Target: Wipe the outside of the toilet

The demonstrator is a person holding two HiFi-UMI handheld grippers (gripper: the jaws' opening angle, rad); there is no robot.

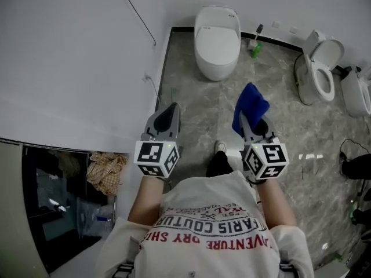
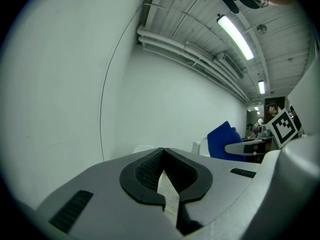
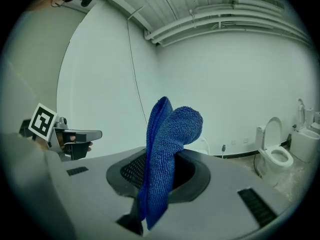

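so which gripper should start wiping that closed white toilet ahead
Right. The right gripper is shut on the blue cloth, held up and ready, while the left gripper is shut with nothing between its jaws. The closed toilet stands ahead, roughly between the two, so reach does not favour either.

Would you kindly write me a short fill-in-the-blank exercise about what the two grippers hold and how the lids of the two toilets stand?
1. The right gripper is shut on a ___ microfibre cloth.
2. The left gripper, its jaws together, holds ___.
3. The white oval toilet against the far wall has its lid ___ (up or down).
4. The white toilet further to the right has its lid ___ (up or down).

Missing words: blue; nothing; down; up.
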